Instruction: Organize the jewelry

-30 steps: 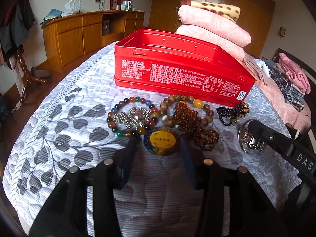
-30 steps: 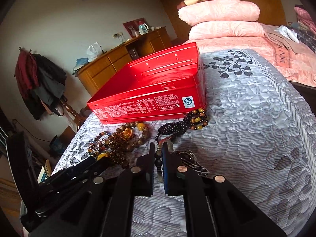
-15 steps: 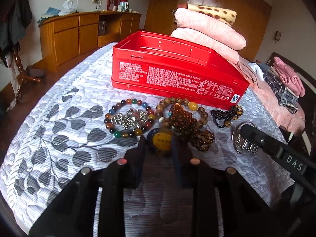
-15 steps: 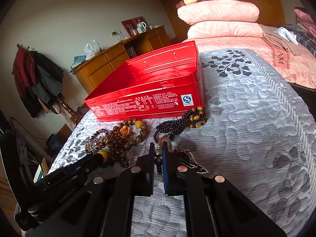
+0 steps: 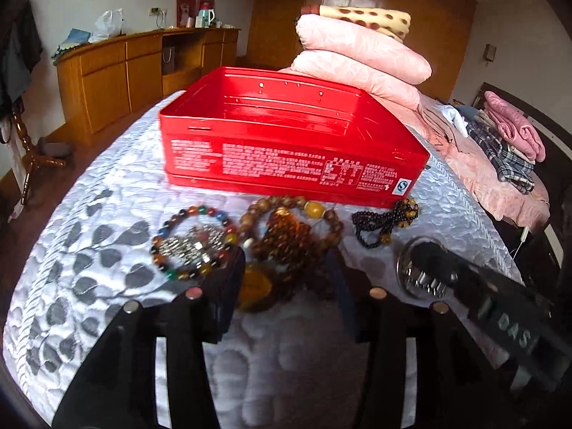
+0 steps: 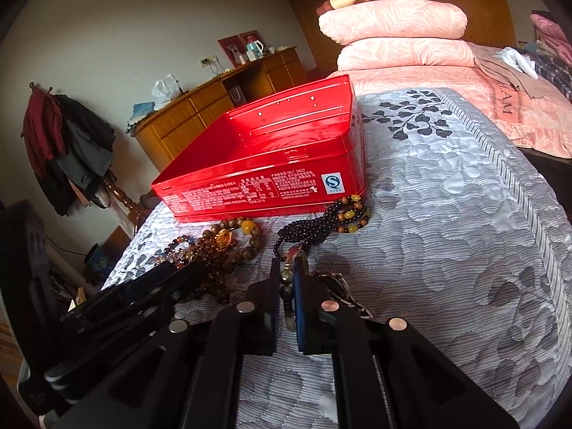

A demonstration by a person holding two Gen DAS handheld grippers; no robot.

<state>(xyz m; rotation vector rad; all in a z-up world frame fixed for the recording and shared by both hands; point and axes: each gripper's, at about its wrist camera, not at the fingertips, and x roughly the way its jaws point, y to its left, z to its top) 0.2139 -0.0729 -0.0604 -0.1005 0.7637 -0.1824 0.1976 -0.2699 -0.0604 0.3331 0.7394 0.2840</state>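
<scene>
Left wrist view
Left tool (image 5: 286,268): fingers apart, low over the bed (image 5: 89,268); an amber pendant (image 5: 254,283) lies between them, contact unclear through blur.
Ahead of the tips: brown bead pile (image 5: 291,236), touching the pendant's far edge.
Ahead-left: coloured bead bracelet (image 5: 195,241) with a silver chain (image 5: 186,248) inside its ring.
Ahead-right: black bead strand (image 5: 379,223), amber beads at its far end.
Further ahead: open red tin (image 5: 286,157), just past the beads.
Right: right tool's finger over a round metal piece (image 5: 416,271).

Right wrist view
Right tool (image 6: 287,286): fingers nearly together, clamped on a string of dull beads (image 6: 287,279).
Just right of the tips: metal chain (image 6: 339,286) on the bed (image 6: 447,250).
Ahead: black strand (image 6: 321,225), reaching the tin (image 6: 257,182).
Ahead-left: brown pile (image 6: 218,250).
Left: left tool (image 6: 143,293), reaching into that pile.
</scene>
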